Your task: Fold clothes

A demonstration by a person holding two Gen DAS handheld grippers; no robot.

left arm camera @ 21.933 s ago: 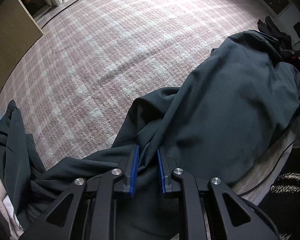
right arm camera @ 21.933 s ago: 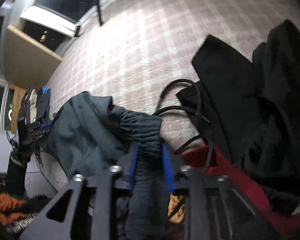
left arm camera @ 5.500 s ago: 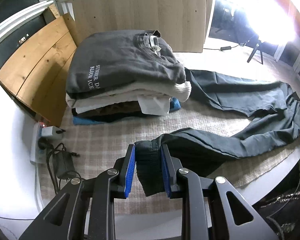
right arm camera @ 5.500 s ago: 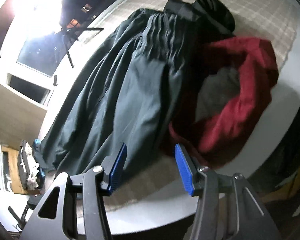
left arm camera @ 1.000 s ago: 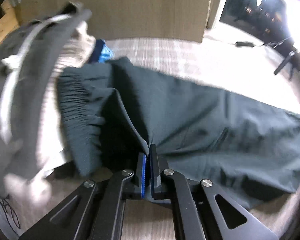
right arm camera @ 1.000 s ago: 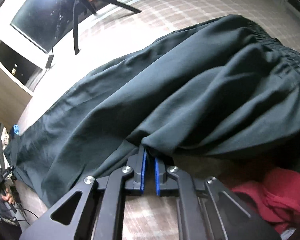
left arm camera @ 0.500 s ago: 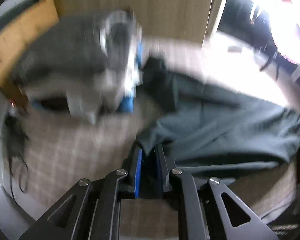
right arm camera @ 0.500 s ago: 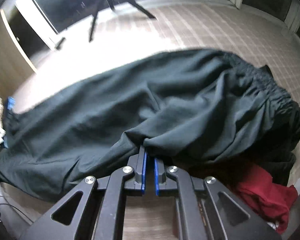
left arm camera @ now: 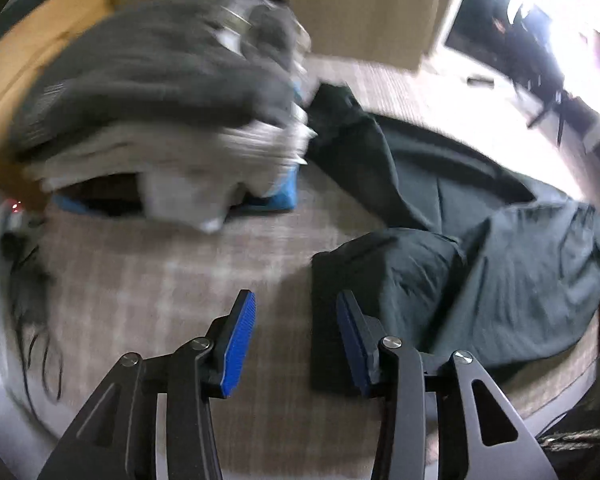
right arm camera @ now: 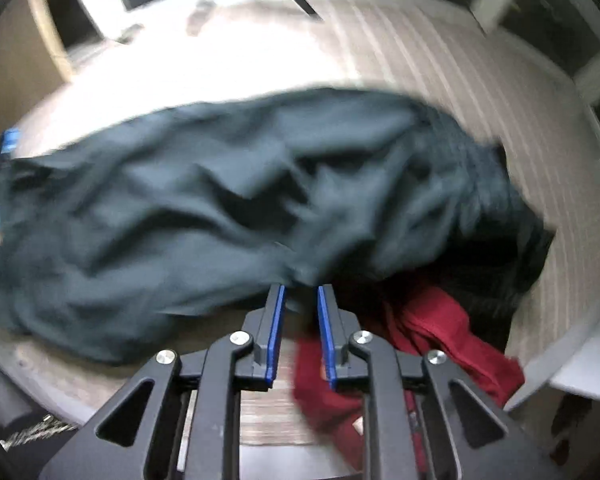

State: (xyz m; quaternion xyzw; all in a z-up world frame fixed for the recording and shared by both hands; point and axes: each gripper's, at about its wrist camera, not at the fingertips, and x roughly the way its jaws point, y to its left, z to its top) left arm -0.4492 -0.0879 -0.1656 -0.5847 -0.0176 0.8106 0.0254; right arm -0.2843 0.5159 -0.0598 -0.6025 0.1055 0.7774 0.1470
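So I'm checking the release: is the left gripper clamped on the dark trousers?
No, the left gripper is open, the dark trousers lying beside it.

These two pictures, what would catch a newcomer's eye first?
A big dark green pair of trousers sprawls rumpled across the pale checked rug, filling the middle of the right view. Beside it lies a crumpled red garment, and at the left view's upper left sits a blurred stack of folded grey and white clothes.

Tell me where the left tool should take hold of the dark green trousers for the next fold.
Probably the folded edge of the dark green trousers nearest the left tool, whose jaws have just been opening and hold nothing. Come from above: that edge lies flat on the checked mat, with bare mat beside it for one finger.
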